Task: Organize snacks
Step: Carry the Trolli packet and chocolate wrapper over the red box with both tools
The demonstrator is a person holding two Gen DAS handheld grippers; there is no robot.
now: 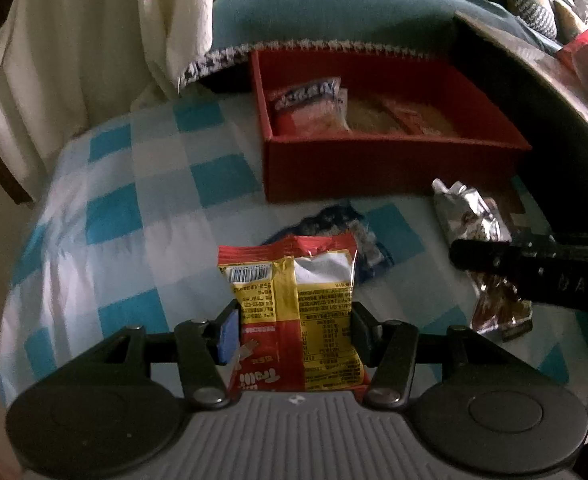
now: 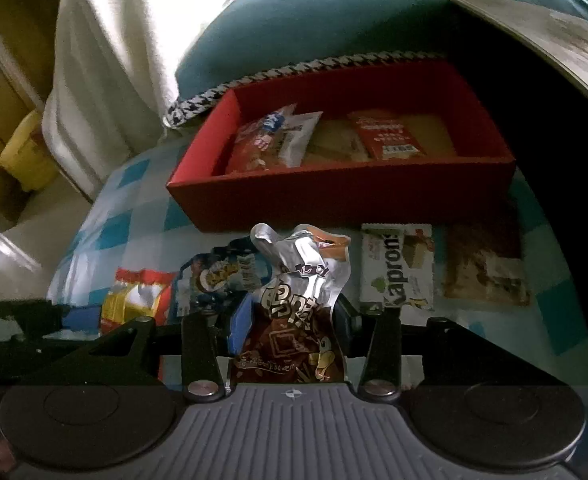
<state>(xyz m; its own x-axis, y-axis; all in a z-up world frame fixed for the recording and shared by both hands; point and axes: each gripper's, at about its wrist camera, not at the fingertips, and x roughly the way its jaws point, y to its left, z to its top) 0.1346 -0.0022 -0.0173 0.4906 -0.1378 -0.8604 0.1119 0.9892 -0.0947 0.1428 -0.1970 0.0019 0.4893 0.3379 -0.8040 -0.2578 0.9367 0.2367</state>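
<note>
Silver packet (image 2: pixel 294 312) pinched inside right tool (image 2: pixel 294 322).

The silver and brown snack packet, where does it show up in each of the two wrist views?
Left wrist view: the silver and brown packet is at right, partly behind the right gripper.
Right wrist view: it is bottom centre, between that gripper's fingers.
Shared landmark: the red box, beyond the packet in both.

Each tool (image 1: pixel 294 320) has black linkage arms, blue finger pads (image 1: pixel 228 336), and a ribbed grey body.
</note>
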